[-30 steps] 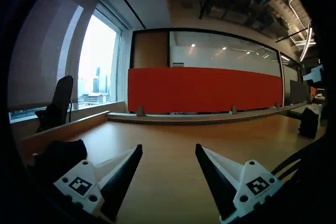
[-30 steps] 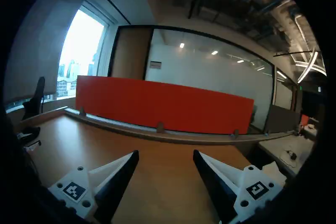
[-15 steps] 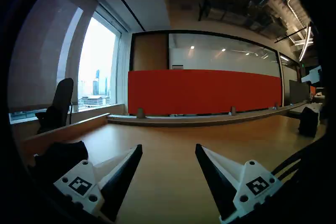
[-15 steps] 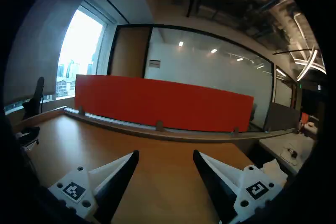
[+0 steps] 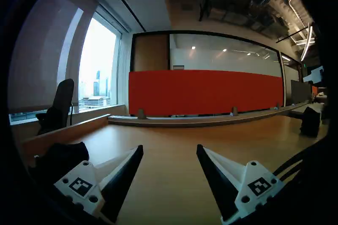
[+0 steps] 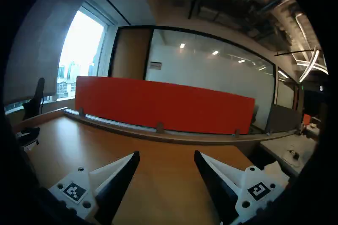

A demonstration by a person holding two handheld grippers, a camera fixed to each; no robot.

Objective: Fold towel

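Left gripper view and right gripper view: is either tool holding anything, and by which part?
Nothing is held. The left tool and the right tool are both open above the wooden desk, with nothing between their fingers.

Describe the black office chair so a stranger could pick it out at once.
Start at the tall bright window on the left of the left gripper view. Beside its sill, beyond the raised edge of the wooden desk, stands the black high-backed office chair. Its dark, curved upright shape sets it apart from the flat orange-red partition panel.
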